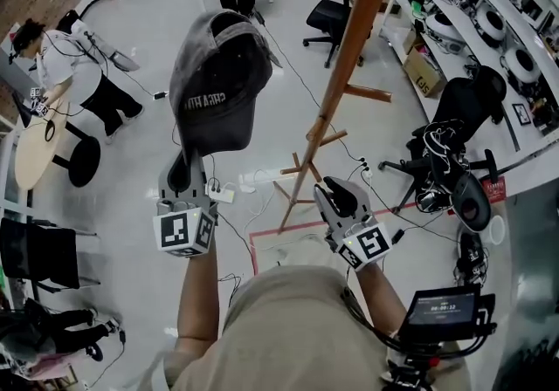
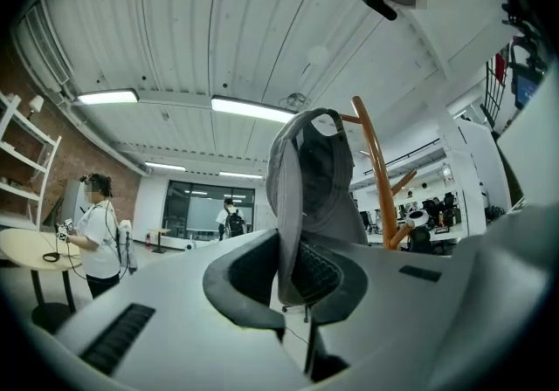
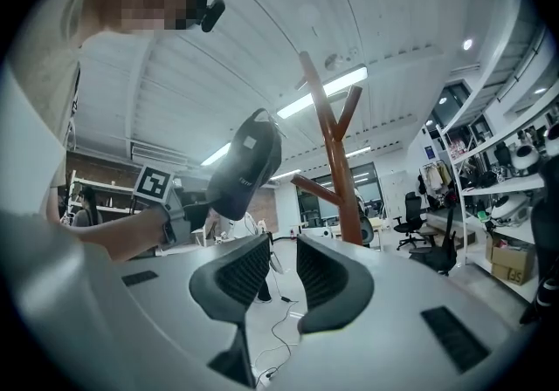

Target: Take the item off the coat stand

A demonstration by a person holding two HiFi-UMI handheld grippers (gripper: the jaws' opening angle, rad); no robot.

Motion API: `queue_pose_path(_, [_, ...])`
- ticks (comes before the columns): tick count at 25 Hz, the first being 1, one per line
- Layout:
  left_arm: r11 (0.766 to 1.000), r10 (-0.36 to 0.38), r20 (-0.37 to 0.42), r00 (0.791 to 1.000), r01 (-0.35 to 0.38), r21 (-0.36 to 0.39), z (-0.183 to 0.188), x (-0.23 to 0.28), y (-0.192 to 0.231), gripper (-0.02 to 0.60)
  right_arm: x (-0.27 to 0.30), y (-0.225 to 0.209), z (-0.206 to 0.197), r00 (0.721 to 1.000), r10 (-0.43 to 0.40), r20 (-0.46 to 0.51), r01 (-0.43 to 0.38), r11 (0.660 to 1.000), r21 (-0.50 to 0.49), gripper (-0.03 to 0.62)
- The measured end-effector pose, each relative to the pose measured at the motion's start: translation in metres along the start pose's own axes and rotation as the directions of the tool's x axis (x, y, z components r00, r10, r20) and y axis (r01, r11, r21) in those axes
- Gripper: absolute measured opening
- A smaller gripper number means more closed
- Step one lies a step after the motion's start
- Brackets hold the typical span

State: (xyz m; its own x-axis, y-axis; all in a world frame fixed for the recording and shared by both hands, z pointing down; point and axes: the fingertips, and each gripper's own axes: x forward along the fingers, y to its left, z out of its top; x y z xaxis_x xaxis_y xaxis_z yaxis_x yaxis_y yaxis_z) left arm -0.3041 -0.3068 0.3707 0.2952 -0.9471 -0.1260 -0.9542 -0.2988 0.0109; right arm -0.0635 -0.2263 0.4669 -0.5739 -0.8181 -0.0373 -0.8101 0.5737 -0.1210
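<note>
Nearest me, my left gripper point(image 2: 288, 274) has its fingers point(image 2: 246, 280) pinched narrow on the cap point(image 1: 218, 88), a fold of its grey edge pressed between the 2 pads. I judge it is the brim end, though I cannot be sure. The cap stands upward from that grip, crown high, so its weight sits above the pinch and it could flop or twist. My right gripper point(image 3: 281, 274) is just to the right of it, its fingers point(image 3: 327, 280) a little apart with nothing between them.

Beyond both, the coat stand point(image 1: 349, 58) rises from the floor point(image 1: 157, 49). The cap is already clear of it, to the left of the pole and touching none of its pegs point(image 1: 369, 93). So the lifting-off looks done, and what remains, I judge, is carrying the cap away cleanly.

To do that well I would hold the pinch firm and draw the cap toward me and away from the pole, so that no peg catches its back opening. I would move slowly so it does not swing. The right gripper can wait out of the path, or steady the crown if it tips. Farther off, office chairs point(image 1: 327, 18) stand on the floor, well apart from the cap.
</note>
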Motion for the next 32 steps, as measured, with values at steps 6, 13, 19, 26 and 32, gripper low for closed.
queue_pose_path(6, [1.0, -0.001, -0.005, 1.0, 0.001, 0.003, -0.015, -0.021, -0.009, 0.034, -0.014, -0.007, -0.004, 1.0, -0.006, -0.012, 0.006, 1.0, 0.001, 0.103])
queue_pose_path(13, [1.0, -0.012, -0.025, 1.0, 0.012, -0.016, -0.031, -0.04, -0.014, 0.034, -0.019, -0.015, -0.007, 1.0, -0.003, -0.014, 0.003, 1.0, 0.008, 0.103])
queue_pose_path(19, [0.999, -0.03, -0.028, 0.999, 0.029, -0.018, -0.046, -0.057, -0.029, 0.034, -0.027, -0.024, -0.004, 1.0, 0.012, 0.0, -0.012, 1.0, 0.018, 0.103])
queue_pose_path(26, [0.999, -0.015, -0.077, 0.997, 0.012, -0.034, -0.053, -0.068, -0.06, 0.034, -0.052, -0.041, 0.002, 0.999, 0.034, -0.024, -0.033, 0.999, 0.035, 0.103])
queue_pose_path(32, [0.996, 0.005, -0.082, 0.997, -0.013, -0.088, -0.057, -0.085, -0.062, 0.034, -0.065, -0.043, 0.008, 0.999, 0.039, -0.026, -0.038, 0.999, 0.033, 0.103])
